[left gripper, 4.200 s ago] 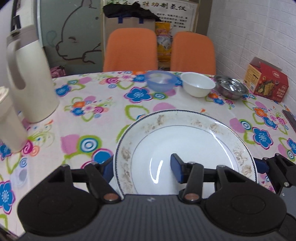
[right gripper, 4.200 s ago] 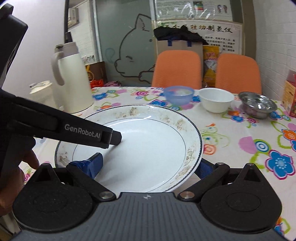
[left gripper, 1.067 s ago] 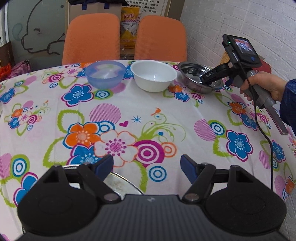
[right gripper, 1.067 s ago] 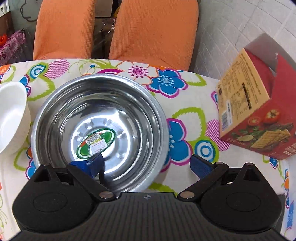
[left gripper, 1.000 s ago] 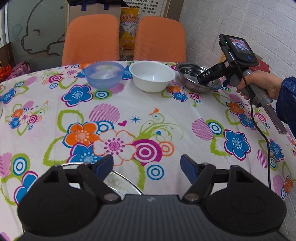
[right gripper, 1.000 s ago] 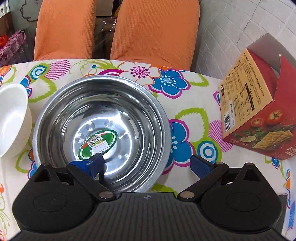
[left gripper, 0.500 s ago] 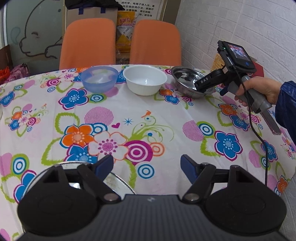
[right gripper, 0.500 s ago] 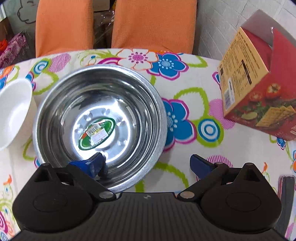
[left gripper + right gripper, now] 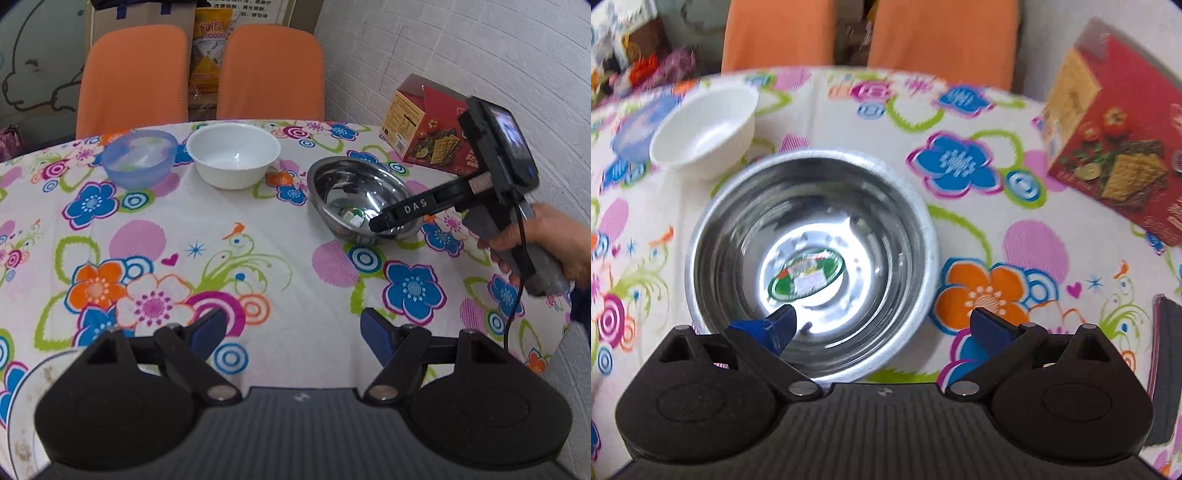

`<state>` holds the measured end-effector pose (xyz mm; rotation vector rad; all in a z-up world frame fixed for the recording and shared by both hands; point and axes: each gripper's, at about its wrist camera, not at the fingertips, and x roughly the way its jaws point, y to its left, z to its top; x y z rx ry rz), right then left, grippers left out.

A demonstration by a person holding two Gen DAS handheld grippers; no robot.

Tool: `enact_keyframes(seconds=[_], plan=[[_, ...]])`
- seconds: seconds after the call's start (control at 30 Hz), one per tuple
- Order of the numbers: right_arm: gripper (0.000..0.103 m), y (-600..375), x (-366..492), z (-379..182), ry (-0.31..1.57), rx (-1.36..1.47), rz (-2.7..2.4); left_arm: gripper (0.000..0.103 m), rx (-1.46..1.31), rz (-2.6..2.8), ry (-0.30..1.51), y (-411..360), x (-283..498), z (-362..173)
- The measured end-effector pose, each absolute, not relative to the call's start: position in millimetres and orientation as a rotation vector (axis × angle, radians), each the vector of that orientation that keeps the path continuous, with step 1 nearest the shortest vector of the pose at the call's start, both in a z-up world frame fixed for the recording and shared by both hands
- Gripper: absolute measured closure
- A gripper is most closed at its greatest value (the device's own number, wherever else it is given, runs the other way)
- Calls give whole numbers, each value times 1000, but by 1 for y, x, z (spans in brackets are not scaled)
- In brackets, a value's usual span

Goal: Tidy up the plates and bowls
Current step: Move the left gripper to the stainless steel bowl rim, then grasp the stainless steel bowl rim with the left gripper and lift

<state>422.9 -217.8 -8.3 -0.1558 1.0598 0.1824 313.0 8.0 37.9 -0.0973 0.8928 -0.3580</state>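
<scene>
Right claw (image 9: 882, 325): jaws wide apart, gripping nothing; left finger inside the steel bowl (image 9: 812, 258), right finger outside its rim, over the table (image 9: 960, 110)
Steel bowl: directly ahead of and under the right claw, rim between its fingers
White bowl (image 9: 705, 133): ahead-left of the right claw, beside the steel bowl
Left claw (image 9: 291, 330): open, empty, above the cloth
Plate (image 9: 22, 398): at the left claw's near-left, mostly hidden
Blue bowl (image 9: 138, 157): far ahead-left of the left claw
</scene>
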Motion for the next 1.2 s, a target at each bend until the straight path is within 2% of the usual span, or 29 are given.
enact_keyframes(seconds=[0.07,0.1,0.17,0.3,0.6,1.2], plan=[[15,-226,415,-5,986,-126,155,27,-139,-339,918,0,342,37],[15,-228,413,-5,960,-125,149,22,-162,-320,923,-5,359,35],[15,-232,410,-9,916,-118,141,3,-183,-267,925,-16,391,30],[15,-231,413,-17,889,-124,192,3,-198,-208,912,-40,432,20],[15,-227,430,-35,872,-119,270,3,-113,-175,956,-74,471,-7],[14,-234,414,-36,799,-61,307,4,-68,-174,971,-95,478,-26]])
